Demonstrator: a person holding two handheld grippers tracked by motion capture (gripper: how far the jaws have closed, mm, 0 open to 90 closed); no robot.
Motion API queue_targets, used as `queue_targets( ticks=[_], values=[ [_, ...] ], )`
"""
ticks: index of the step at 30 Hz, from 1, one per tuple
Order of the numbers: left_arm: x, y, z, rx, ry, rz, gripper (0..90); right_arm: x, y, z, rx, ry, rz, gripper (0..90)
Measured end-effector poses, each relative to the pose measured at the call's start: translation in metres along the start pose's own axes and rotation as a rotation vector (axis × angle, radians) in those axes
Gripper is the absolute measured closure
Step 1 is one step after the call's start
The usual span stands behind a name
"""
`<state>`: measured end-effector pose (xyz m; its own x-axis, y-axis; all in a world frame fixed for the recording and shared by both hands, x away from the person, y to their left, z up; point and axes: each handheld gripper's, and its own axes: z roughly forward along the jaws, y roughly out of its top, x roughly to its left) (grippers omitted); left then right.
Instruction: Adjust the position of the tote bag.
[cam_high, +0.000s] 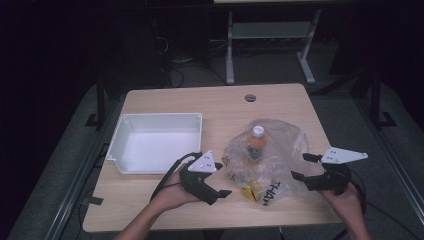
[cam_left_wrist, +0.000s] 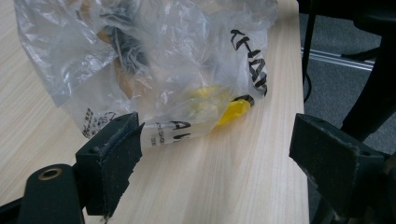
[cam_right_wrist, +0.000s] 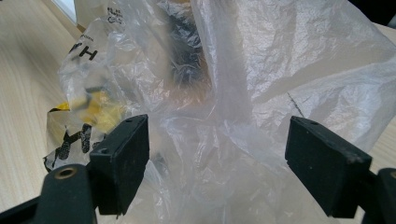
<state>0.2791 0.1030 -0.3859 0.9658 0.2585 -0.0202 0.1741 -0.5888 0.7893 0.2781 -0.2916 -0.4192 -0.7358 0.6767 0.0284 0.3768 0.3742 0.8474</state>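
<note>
A crumpled clear plastic bag (cam_high: 280, 145) with black lettering lies on the wooden table (cam_high: 165, 200). Inside it stands a bottle (cam_high: 256, 142) with a white cap and orange contents, with a yellow item (cam_high: 250, 190) near the bag's front. My left gripper (cam_high: 222, 179) is open just left of the bag's front corner. In the left gripper view its jaws (cam_left_wrist: 217, 149) stand wide before the bag (cam_left_wrist: 187, 60) and the yellow item (cam_left_wrist: 219, 105), touching nothing. My right gripper (cam_high: 300, 166) is open at the bag's right side. Loose film of the bag (cam_right_wrist: 280, 70) lies between its jaws (cam_right_wrist: 217, 154), unpinched.
An empty white tray (cam_high: 155, 116) sits at the table's left. A round cable hole (cam_high: 250, 97) is near the far edge. The table's right edge is close to my right hand. Dark floor and a desk frame (cam_high: 230, 55) lie beyond.
</note>
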Motion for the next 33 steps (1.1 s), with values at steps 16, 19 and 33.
queue_targets(
  ticks=[16,19,33],
  values=[
    [0.006,0.012,0.004,0.017,-0.005,0.004,17.0,-0.003,0.000,-0.001,-0.011,0.000,0.003,21.3],
    [0.008,0.015,0.004,0.016,-0.014,0.007,17.1,-0.004,-0.001,-0.002,-0.013,-0.005,0.011,21.5],
    [0.010,0.023,0.010,0.032,-0.016,0.025,17.0,-0.003,0.001,0.001,-0.022,-0.001,0.013,21.8]
  ],
)
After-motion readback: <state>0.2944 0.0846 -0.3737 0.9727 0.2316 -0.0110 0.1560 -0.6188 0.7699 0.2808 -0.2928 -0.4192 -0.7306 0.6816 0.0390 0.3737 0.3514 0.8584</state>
